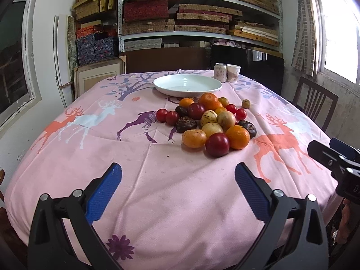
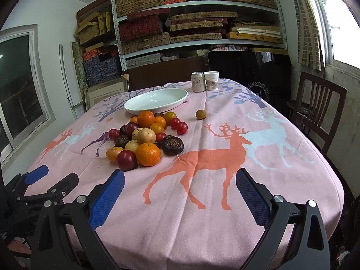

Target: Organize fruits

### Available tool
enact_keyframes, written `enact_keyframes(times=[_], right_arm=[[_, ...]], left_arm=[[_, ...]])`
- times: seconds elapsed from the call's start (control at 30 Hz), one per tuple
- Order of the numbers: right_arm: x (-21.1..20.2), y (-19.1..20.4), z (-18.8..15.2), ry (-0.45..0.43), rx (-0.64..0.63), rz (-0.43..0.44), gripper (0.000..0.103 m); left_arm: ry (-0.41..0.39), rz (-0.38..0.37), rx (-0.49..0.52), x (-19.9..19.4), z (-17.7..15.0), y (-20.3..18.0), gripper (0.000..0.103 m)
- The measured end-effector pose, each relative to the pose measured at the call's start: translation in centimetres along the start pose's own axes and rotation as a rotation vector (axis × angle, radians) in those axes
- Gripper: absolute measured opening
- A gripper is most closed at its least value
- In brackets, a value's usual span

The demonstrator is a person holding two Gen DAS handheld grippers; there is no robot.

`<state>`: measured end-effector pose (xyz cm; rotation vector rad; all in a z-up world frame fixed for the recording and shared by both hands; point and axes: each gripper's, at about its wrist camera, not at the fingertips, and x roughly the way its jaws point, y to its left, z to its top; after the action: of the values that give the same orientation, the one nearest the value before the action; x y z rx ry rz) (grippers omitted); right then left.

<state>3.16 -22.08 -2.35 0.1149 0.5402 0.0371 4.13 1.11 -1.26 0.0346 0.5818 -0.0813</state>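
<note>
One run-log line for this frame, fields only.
phase: before first pick | left gripper: open, holding nothing | right gripper: open, holding nothing | fruit pile: on tablecloth | white plate: no fruit

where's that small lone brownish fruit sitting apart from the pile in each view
Left wrist: lone brownish fruit, right of centre, just right of the pile's far end.
Right wrist, centre, right of the pile.
Shared landmark: white plate, behind the pile in both.

Matt pink printed cloth (image 1: 157,180) over the desk; glossy white ceramic plate (image 1: 187,85) far; smooth shiny-skinned fruits (image 1: 209,121); textured blue pads (image 1: 104,193), matt black plastic.
</note>
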Motion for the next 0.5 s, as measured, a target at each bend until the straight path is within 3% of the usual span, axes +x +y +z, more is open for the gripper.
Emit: enact_keyframes(times=[0.13,0.33,0.5], right_arm=[[-0.1,0.4,0.5,-0.029,-0.042,0.000,0.100],[2.4,1.0,1.5,0.048,-0.119,0.021,0.099],[4.7,0.4,2.4,0.108,-0.133,0.032,0.099]], left_arm=[[0.025,-0.130,-0.041,-0.1,0.4,0.3,0.099],[0.011,-0.074,0.115,1.1,2.2,-1.7,0.099],[0.036,-0.098,0.170,2.4,3.5,-2.0,0.099]])
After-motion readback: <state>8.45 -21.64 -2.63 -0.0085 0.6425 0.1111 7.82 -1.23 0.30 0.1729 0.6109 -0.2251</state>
